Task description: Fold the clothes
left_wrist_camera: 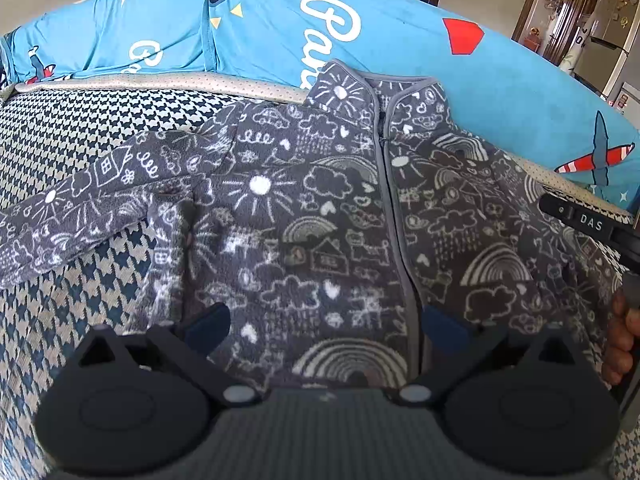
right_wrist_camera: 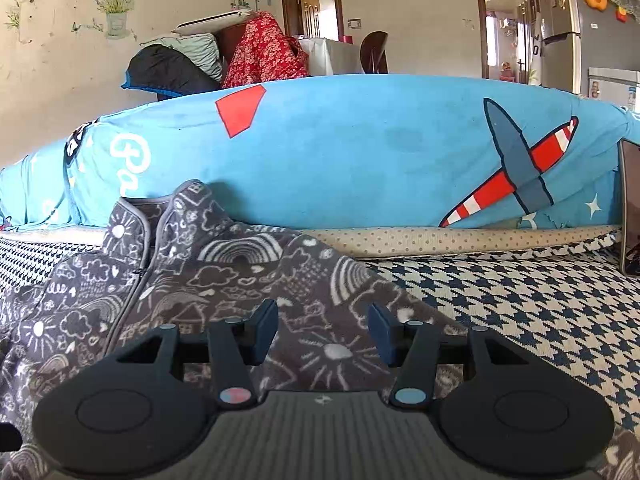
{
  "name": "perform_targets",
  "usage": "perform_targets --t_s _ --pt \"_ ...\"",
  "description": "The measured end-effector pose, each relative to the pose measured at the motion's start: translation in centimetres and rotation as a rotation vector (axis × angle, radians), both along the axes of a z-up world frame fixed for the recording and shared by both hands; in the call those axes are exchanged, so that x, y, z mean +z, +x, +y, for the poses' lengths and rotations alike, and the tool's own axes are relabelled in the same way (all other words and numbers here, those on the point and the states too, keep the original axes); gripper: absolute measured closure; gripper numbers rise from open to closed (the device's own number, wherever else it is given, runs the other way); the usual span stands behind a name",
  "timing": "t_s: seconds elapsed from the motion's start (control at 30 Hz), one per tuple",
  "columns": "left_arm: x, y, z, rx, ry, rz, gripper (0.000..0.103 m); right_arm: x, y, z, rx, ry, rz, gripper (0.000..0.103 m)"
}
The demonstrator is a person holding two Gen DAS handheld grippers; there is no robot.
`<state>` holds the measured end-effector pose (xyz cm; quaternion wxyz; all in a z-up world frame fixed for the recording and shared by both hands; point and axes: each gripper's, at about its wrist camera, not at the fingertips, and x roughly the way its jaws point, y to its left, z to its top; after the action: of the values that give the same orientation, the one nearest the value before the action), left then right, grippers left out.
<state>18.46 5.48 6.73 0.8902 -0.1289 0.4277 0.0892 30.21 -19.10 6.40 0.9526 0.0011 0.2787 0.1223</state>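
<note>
Below, your left gripper [left_wrist_camera: 326, 326] hangs over the grey doodle-print fleece jacket [left_wrist_camera: 320, 208], jaws spread wide and empty. The jacket lies front-up on the houndstooth cover [left_wrist_camera: 72, 128], collar toward the far blue airplane-print bedding [left_wrist_camera: 260, 28], one sleeve [left_wrist_camera: 80, 208] stretched left. Your right gripper [right_wrist_camera: 323, 334] — half-open, holding nothing — hovers above the jacket's right edge.

The left wrist view looks steeply down from close above the grey doodle-print fleece jacket [left_wrist_camera: 320, 208] on the houndstooth cover [left_wrist_camera: 60, 132]. The right wrist view sits lower and flatter, facing across the jacket's edge to the blue airplane-print quilt [right_wrist_camera: 360, 152] and the room's doorways. Both share jacket, cover and quilt.
</note>
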Motion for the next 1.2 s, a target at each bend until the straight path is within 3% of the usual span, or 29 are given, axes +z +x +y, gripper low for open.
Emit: perform_targets --t_s 0.43,0.8,1.2 --pt "-0.6 0.5 0.1 0.000 0.002 0.024 0.000 -1.0 4.3 -2.3 -0.061 0.076 0.036 0.052" --pt "-0.7 0.6 0.0 -0.008 0.002 0.034 0.000 -2.1 5.2 -1.3 -0.049 0.026 0.026 0.047" --pt "-1.1 0.8 0.1 -0.003 -0.008 0.049 0.000 -2.5 6.1 -1.3 -0.030 0.016 0.064 0.051"
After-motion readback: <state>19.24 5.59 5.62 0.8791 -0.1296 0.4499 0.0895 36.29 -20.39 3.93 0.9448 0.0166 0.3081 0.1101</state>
